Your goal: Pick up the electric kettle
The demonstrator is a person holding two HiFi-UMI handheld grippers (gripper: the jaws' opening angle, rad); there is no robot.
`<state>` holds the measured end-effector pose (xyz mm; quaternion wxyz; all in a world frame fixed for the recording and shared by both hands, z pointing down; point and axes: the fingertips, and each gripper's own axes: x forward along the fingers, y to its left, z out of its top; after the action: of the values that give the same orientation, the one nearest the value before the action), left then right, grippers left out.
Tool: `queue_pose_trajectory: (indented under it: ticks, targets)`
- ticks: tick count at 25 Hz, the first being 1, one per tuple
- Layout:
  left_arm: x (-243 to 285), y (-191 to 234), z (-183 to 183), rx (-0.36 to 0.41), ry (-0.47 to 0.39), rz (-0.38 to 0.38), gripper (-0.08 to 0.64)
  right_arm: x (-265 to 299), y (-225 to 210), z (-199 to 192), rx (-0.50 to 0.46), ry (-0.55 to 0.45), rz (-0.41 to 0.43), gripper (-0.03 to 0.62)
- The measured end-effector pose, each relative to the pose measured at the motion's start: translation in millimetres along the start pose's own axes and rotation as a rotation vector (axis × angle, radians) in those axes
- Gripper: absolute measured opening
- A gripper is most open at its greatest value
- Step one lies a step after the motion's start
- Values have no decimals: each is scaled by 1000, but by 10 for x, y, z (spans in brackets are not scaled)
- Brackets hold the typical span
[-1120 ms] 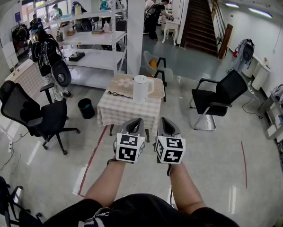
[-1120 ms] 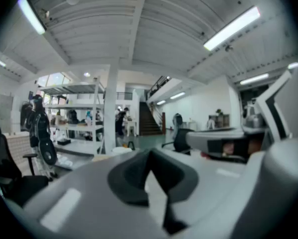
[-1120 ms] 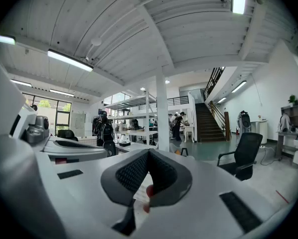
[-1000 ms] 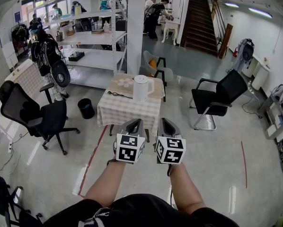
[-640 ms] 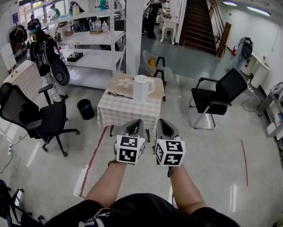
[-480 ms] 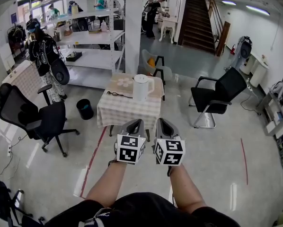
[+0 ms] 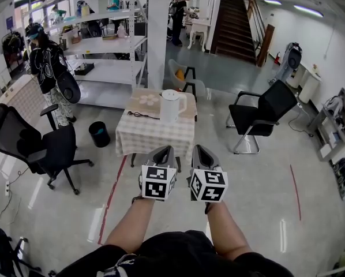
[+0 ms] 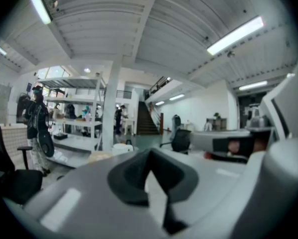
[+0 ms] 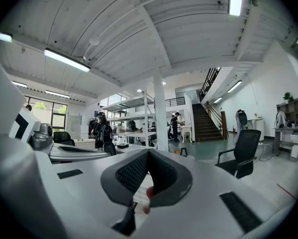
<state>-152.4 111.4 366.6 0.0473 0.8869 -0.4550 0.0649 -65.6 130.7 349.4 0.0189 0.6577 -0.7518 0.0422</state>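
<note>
1. White electric kettle [image 7: 171, 105], head view: it stands upright on the checked table [image 7: 155, 140], well ahead of both sets of fingertips and roughly in line with the left gripper [image 7: 162, 153].
   - Compared with a second ago, the room has slid a little in frame and the table reads slightly nearer. The kettle itself has not shifted on the cloth.
   - The right gripper [image 7: 200, 152] is alongside the left gripper as before, both empty.
   - Judgement: this is the approach on foot. No reach has begun, and open floor lies between fingertips and table.
   - Kettle appearance: smooth plain body, lid on, handle loop on its right side. A dark cord [image 7: 139, 115] lies on the cloth to its left.
2. Left gripper view: the left gripper [image 8: 148, 156] has its jaws pressed together with nothing between them. A small white top, probably the kettle [image 8: 121, 147], peeks just left of the fingertips, far beyond them.
3. Right gripper view: the right gripper [image 9: 149, 153] has its pads meeting at the tip and holds nothing. I cannot make out the kettle here; it is likely masked by the jaws.
   - Judgement: the jaws must open before the handle can be taken.
</note>
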Motion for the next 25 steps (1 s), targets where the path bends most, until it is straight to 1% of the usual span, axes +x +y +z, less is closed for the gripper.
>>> queue_pose_trajectory:
  ticks: [7,12,18,21,25]
  targets:
    - [123,-10,-68,12,25,-26,-3,110,-85,-16,48,0,-13,-3]
    - [340,61,-101,25,31,-9,-3,330,-209,-45,59,-8,-1,-3]
    - [864,246,-73,35,33,30,-3,873,-488,-55,75,-22,19,-3]
    - [1230,302,-52,30,39,50,-3,1161,-719,-53,74,-21,30,-3]
    - [1705,312,53,39,40,68,-3,1540,-1091,-1,97,-18,35,-3]
